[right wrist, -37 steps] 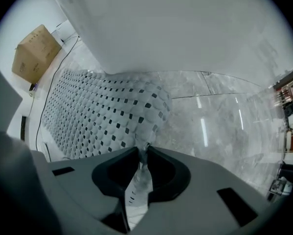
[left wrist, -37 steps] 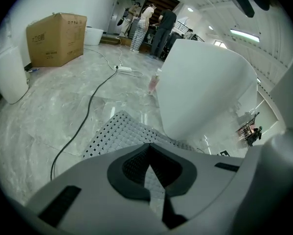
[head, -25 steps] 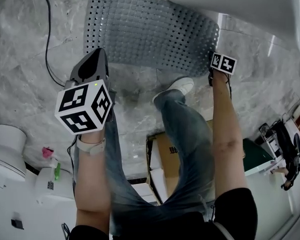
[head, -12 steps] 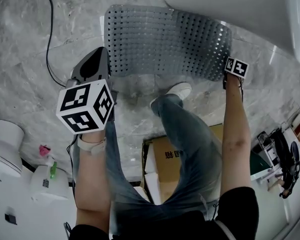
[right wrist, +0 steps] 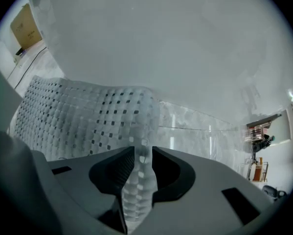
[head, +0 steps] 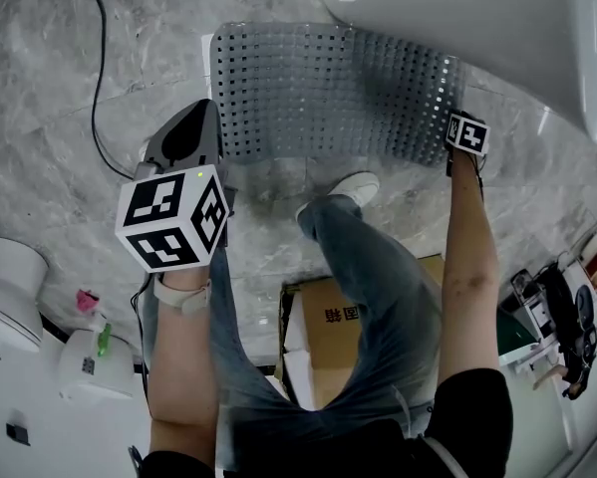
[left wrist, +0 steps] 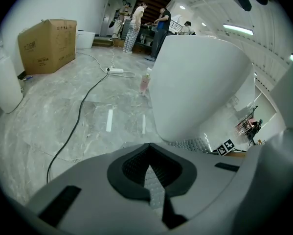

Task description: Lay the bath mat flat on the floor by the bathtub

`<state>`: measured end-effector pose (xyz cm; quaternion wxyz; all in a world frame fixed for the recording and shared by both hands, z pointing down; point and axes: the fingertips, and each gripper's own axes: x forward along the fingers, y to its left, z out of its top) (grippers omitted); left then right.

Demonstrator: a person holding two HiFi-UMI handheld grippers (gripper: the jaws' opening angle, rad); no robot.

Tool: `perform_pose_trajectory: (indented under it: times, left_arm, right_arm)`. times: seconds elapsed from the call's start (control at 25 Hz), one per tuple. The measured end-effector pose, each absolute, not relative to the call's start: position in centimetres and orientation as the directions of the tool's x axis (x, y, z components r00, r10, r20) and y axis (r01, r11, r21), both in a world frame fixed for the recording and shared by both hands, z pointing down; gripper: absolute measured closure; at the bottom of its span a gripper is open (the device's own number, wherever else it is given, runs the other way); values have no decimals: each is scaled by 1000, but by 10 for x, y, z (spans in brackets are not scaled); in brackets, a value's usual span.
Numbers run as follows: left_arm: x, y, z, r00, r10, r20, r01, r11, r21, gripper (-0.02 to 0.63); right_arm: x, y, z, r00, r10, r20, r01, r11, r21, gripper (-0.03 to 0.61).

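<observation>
The grey perforated bath mat [head: 328,88] is spread over the marble floor against the white bathtub [head: 457,8]. My left gripper [head: 206,118] is shut on the mat's near left corner; a strip of the mat [left wrist: 153,190] shows pinched between its pads. My right gripper [head: 464,139] is at the near right corner beside the tub. Its jaws have just been opening. The mat's folded edge [right wrist: 141,146] still stands between its fingers, which now stand open. Beyond that edge, the mat [right wrist: 73,116] lies with the tub wall [right wrist: 185,43] right behind it.
A black cable [head: 97,88] runs over the floor left of the mat. The person's white shoe [head: 348,189] stands just in front of it. A cardboard box [head: 333,337] is behind the legs. White fixtures [head: 9,277] are at the lower left. People stand far off [left wrist: 136,21].
My right gripper has moved right along the tub, and the mat has swung from a slant to lie square against it. The left gripper has stayed put.
</observation>
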<state>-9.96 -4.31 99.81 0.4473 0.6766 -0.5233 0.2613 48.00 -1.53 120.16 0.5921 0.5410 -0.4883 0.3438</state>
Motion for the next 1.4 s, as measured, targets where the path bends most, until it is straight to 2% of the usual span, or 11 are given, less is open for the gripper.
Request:
perform_pose_trajectory:
  times: [0.2,0.36,0.56,0.72,1.0,1.2,1.4]
  left_arm:
    - [-98,-43,1002,309,-471,826,-941,-27,337,595]
    - [-96,-41,1004,317,-461,829,-939,-31,341,595]
    - [-108,-43,1004,324,-457,828,-935,-20,355,595]
    - [-115,-49,998,333,-466,820,-938,-77,338,597]
    - [-109,-40,1008,379,-439,815,-917,-58,396,597]
    - [-95,-40,990,424,-450,786,-899,-99,428,597]
    - [-96,-37,962,421,-454,785,-904,-141,403,597]
  right_arm:
    - [475,-5,1205,264,-137,955,-956,97,278,395]
    - [447,17,1215,205,-119,972,-974,71,214,400]
    - [403,31,1207,203,-166,965,-977,25,210,545]
    - [340,37,1197,59,-214,975,-998,-18,56,554]
    - [230,25,1139,-165,-286,944,-985,99,-142,554]
    - [178,16,1084,-256,-288,923,-957,208,-201,554]
    - [142,-3,1017,-343,-327,881,-934,221,-281,554]
